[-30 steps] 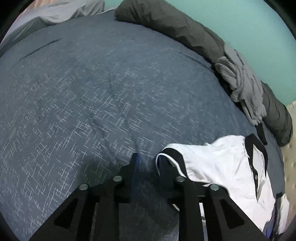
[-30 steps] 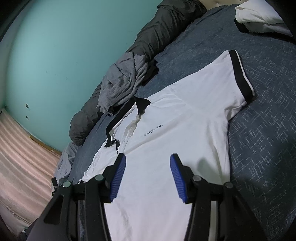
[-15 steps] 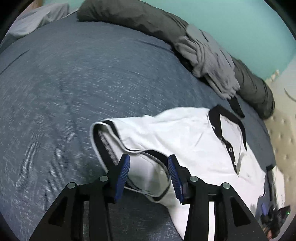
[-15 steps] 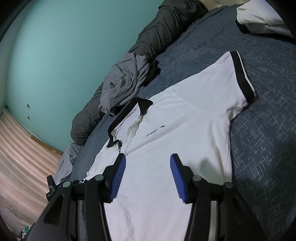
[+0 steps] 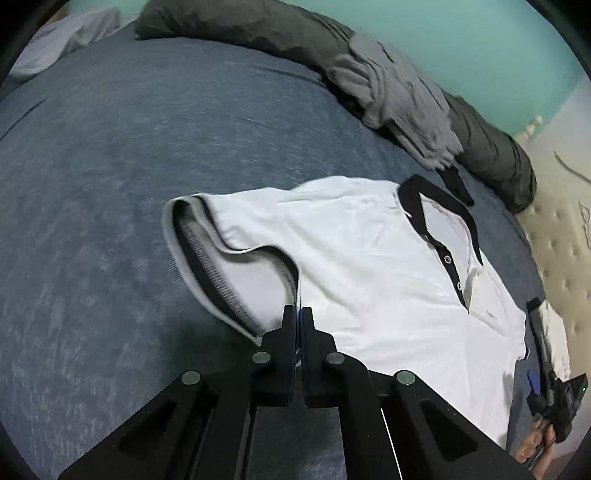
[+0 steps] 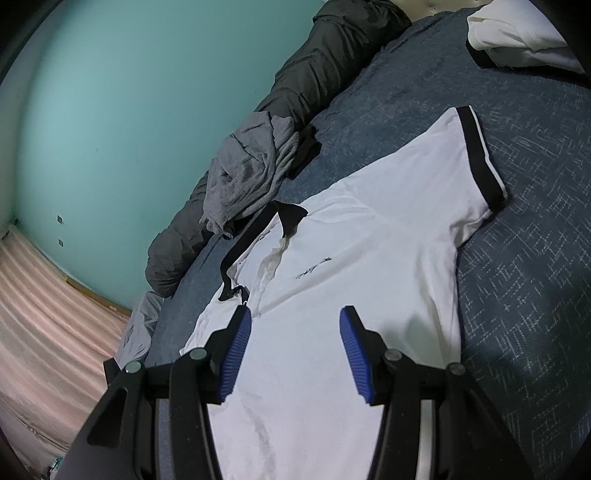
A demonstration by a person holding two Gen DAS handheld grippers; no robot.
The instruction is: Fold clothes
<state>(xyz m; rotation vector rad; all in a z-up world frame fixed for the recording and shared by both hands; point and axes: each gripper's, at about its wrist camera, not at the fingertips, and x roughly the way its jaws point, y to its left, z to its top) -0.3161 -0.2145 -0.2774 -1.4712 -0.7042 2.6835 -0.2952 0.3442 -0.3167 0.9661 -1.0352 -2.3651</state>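
A white polo shirt point(image 5: 369, 266) with a black collar and black sleeve bands lies face up on the blue bedspread point(image 5: 129, 166). My left gripper point(image 5: 298, 314) is shut on the shirt's near sleeve, pinching the cloth at the sleeve's edge, and the sleeve opening gapes to the left. In the right wrist view the same polo shirt point(image 6: 369, 258) spreads out ahead, its far sleeve flat. My right gripper point(image 6: 295, 332) hovers open over the shirt's body, below the collar, with nothing between its blue pads point(image 6: 236, 354).
A crumpled grey garment point(image 5: 399, 107) lies on a dark grey rolled blanket point(image 5: 258, 26) along the teal wall. Another white garment point(image 6: 517, 37) sits at the bed's far corner. A hand with the other gripper point(image 5: 550, 402) shows at the right edge. A cream tufted headboard point(image 5: 561, 206) borders the bed.
My left gripper has moved onto the shirt's near sleeve and gone from open to shut on it. The right gripper has barely moved and stays open.
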